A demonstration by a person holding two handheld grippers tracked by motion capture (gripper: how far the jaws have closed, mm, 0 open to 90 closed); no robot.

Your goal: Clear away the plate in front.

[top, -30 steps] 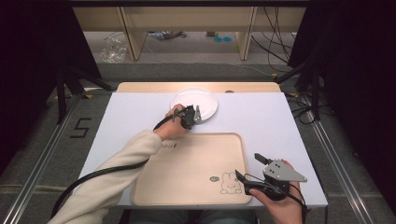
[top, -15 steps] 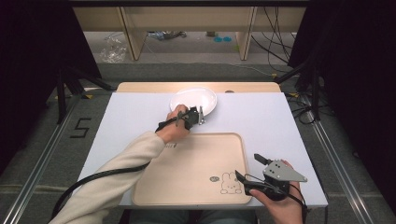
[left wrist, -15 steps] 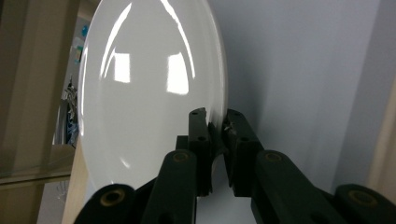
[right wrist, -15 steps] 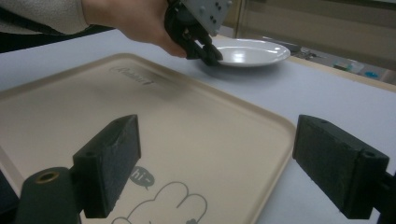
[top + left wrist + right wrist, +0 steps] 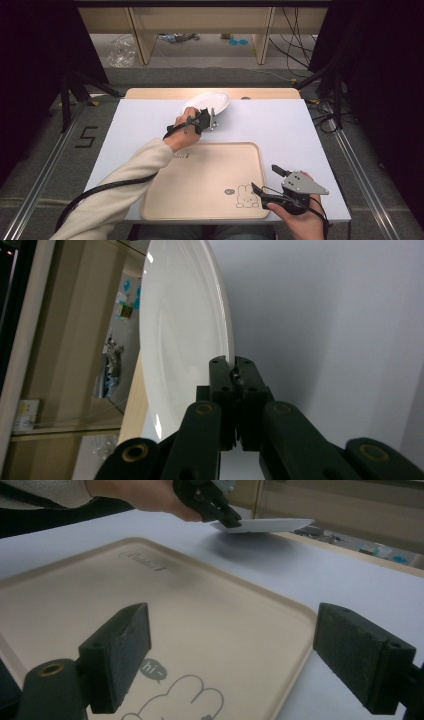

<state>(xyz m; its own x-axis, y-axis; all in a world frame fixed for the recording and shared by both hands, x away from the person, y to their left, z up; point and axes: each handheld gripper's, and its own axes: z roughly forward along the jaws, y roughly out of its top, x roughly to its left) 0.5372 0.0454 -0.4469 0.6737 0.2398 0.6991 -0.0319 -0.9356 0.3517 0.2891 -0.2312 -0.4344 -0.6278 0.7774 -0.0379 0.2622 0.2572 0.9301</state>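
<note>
A white plate [image 5: 206, 102] hangs above the far middle of the table, lifted off the white surface. My left gripper [image 5: 212, 121] is shut on its near rim; the left gripper view shows the plate [image 5: 180, 335] edge pinched between the closed jaws [image 5: 234, 371]. In the right gripper view the plate [image 5: 267, 525] floats above its shadow. A beige tray [image 5: 210, 180] with a rabbit drawing lies at the near middle. My right gripper [image 5: 266, 180] stands open at the tray's near right corner, holding nothing, its pads [image 5: 120, 655] spread wide over the tray [image 5: 165, 620].
A wooden board [image 5: 150, 93] lies along the table's far edge behind the plate. The white table surface [image 5: 300, 130] stretches to the right of the tray. A black cable [image 5: 95, 192] trails from the left gripper along the person's sleeve.
My left gripper has raised the plate off the table and tilted it a little. The right gripper has stayed in place.
</note>
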